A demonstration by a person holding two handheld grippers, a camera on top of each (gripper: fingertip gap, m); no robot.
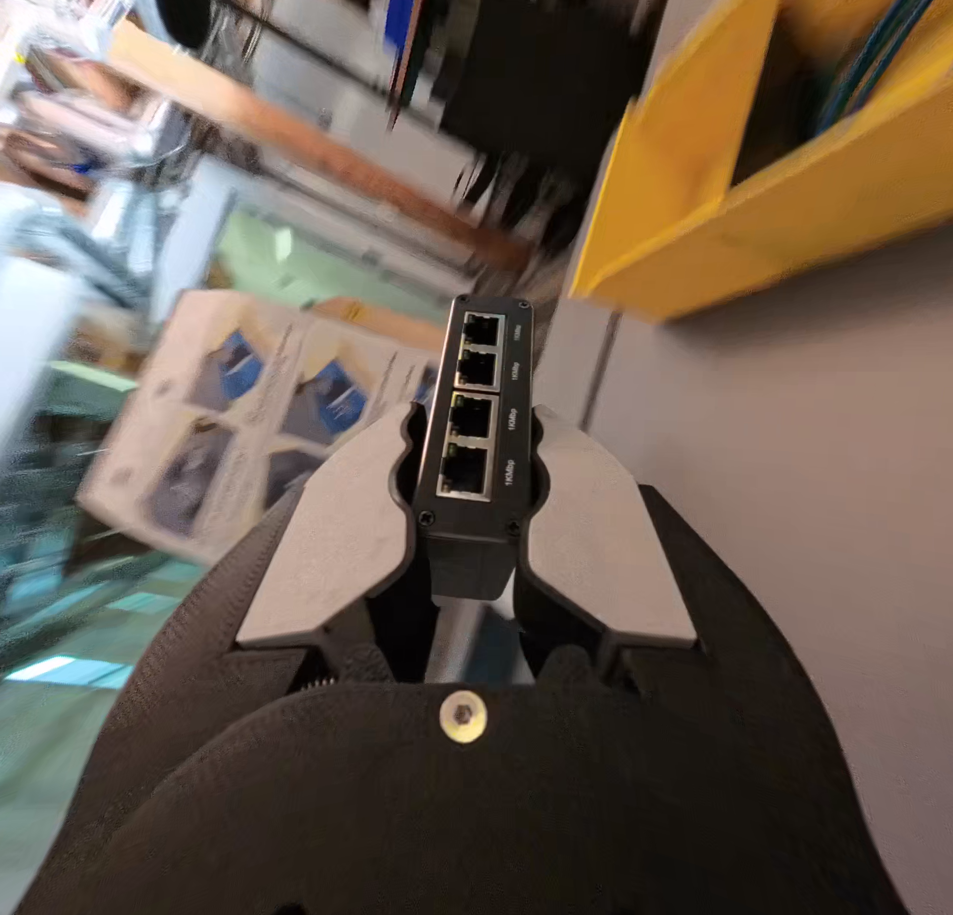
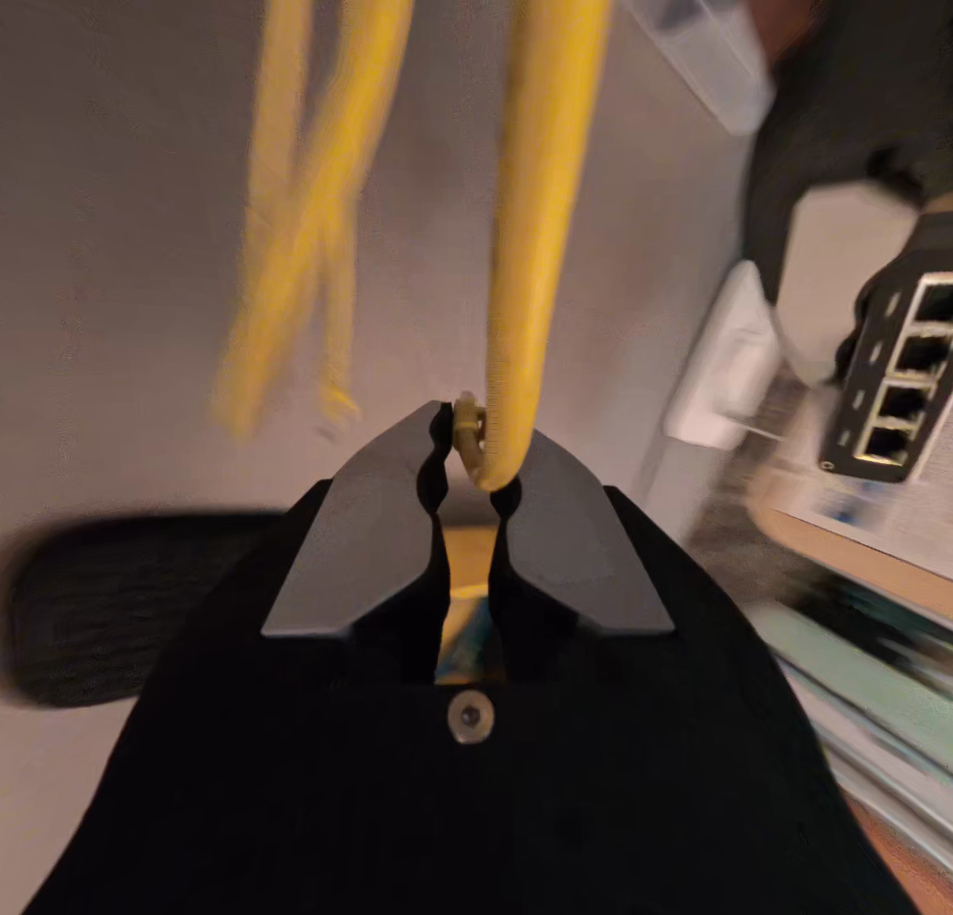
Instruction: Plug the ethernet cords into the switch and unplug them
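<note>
In the left wrist view my left gripper (image 1: 477,426) is shut on a black ethernet switch (image 1: 474,416). It holds the switch in the air with its row of empty ports facing the camera. In the right wrist view my right gripper (image 2: 482,426) is shut on the plug end (image 2: 468,421) of a yellow ethernet cord (image 2: 541,210), which bends up and away from the fingers. More yellow cords (image 2: 304,230) hang blurred to the left. The switch (image 2: 897,380) and the left gripper's grey fingers (image 2: 845,251) also show at the right edge there, apart from the plug.
A yellow bin (image 1: 763,168) sits on the grey table (image 1: 773,478) to the right. Printed cardboard boxes (image 1: 247,416) stand beyond the switch on the left. A dark round shape (image 2: 129,606) lies low left in the right wrist view. Both backgrounds are motion-blurred.
</note>
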